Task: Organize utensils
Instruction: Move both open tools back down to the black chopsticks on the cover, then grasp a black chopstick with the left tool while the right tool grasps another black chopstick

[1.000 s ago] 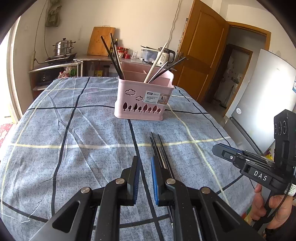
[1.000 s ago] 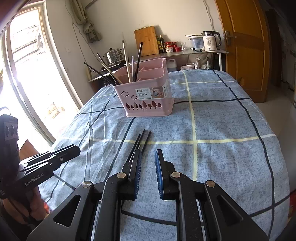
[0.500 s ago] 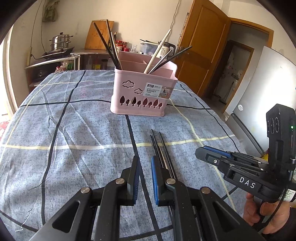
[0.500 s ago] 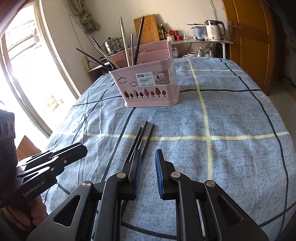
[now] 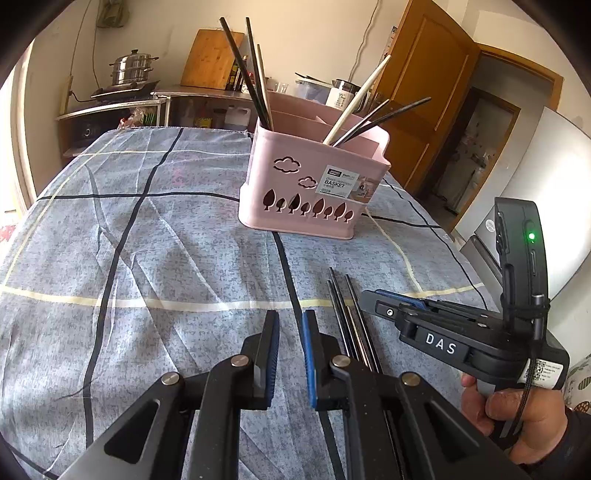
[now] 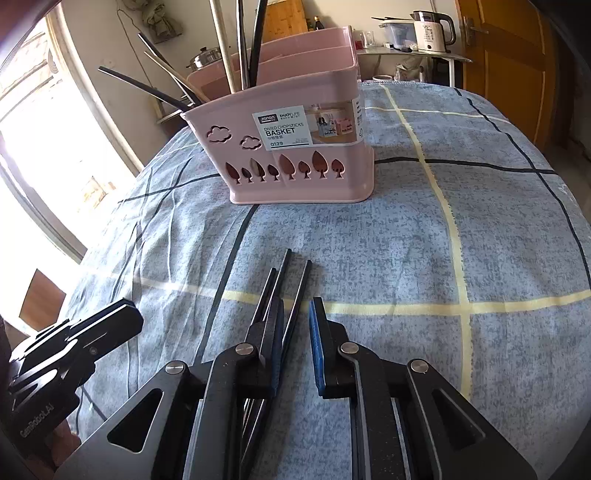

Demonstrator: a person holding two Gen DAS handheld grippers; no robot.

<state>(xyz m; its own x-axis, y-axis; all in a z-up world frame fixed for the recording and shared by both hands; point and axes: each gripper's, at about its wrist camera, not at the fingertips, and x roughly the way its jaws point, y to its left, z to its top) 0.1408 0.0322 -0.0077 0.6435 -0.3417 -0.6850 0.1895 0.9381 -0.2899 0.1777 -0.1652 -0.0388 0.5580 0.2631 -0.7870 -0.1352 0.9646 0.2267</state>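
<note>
We hold both tools low over the blue checked tablecloth (image 6: 498, 236), fingers pointing toward the pink basket (image 6: 295, 173), which suits a pickup of the loose dark chopsticks (image 6: 284, 291) lying in a close bundle on the cloth between us and the basket. Our right gripper (image 6: 295, 343) has its jaws parted with nothing between the blue pads; its left finger sits just over the bundle and one stick runs into the gap, so we judge it is lining up to take a stick from above. Our left gripper (image 5: 290, 354) is likewise released and empty, hanging just beside the chopsticks (image 5: 351, 317), which lie to its right. The basket (image 5: 314, 192) stands upright well beyond them, divided into compartments, with dark sticks leaning in one end and a pale one with more dark ones in the other, presumably sorted by kind, so the bundle most likely belongs among the dark ones. The basket's sticker reads "ENJOY LIFE", "DIVIED CHOPSTICKS BASKET" and "0129". In the left view the right tool's body reads "DAS" and shows a lit green lamp; in the right view the left tool's side reads "GenRobot.AI". A white kettle (image 6: 430, 27) on the far counter bears small print we cannot read.
</note>
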